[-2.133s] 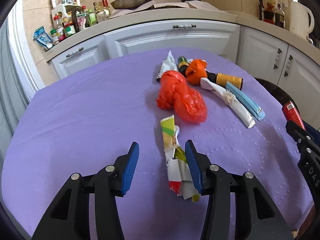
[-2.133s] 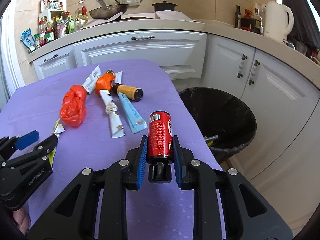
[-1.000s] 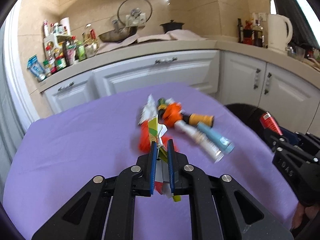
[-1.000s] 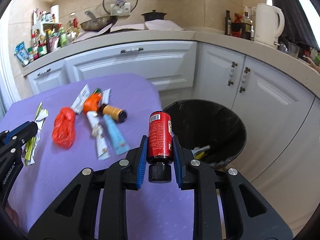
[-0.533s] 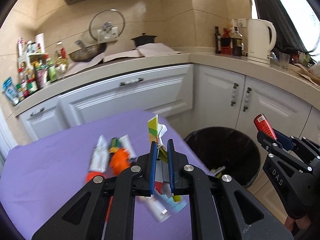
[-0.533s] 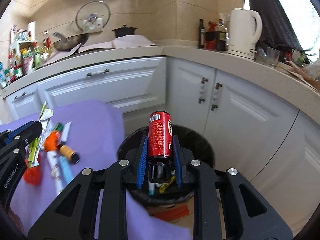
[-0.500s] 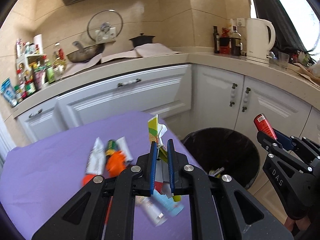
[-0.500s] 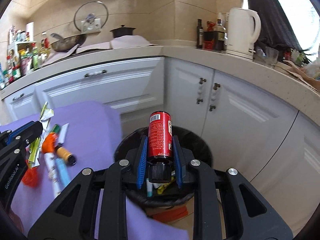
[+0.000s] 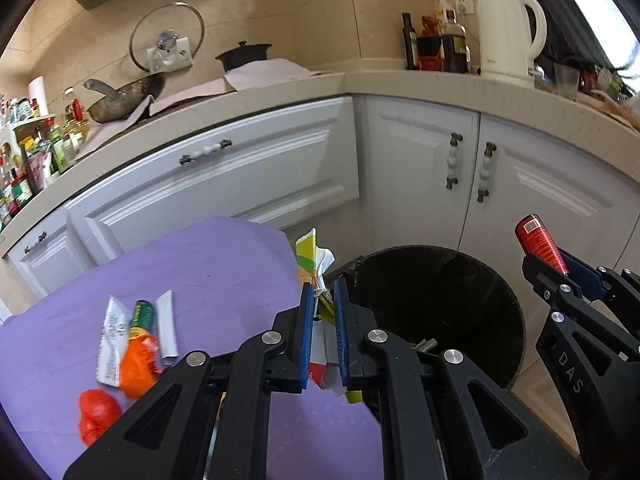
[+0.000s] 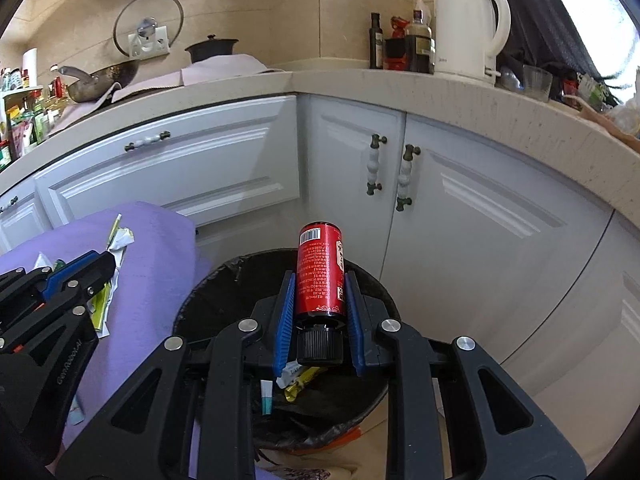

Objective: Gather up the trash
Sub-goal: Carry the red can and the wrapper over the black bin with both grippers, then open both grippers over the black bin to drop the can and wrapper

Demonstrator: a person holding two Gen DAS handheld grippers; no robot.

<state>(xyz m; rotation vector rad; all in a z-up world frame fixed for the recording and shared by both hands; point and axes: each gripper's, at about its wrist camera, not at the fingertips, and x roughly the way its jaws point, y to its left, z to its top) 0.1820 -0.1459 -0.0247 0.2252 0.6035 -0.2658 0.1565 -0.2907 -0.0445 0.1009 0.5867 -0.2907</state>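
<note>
Red can [image 10: 320, 270] with barcode pinched in right gripper [image 10: 319, 316], left gripper [image 9: 321, 320] marked "DAS" clamping crumpled wrapper [image 9: 314, 260]

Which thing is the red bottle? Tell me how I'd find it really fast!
Find the round black trash bin on the floor by the white cabinets. Right above it, the right gripper pinches the red bottle between blue pads. It is the only shiny red cylinder, with a black cap and a white barcode.

"DAS" on right tool [image 9: 554, 266] body; barcode on red bottle [image 10: 320, 270], its small print unreadable; left tool [image 10: 102, 266] lettering blurred.
</note>
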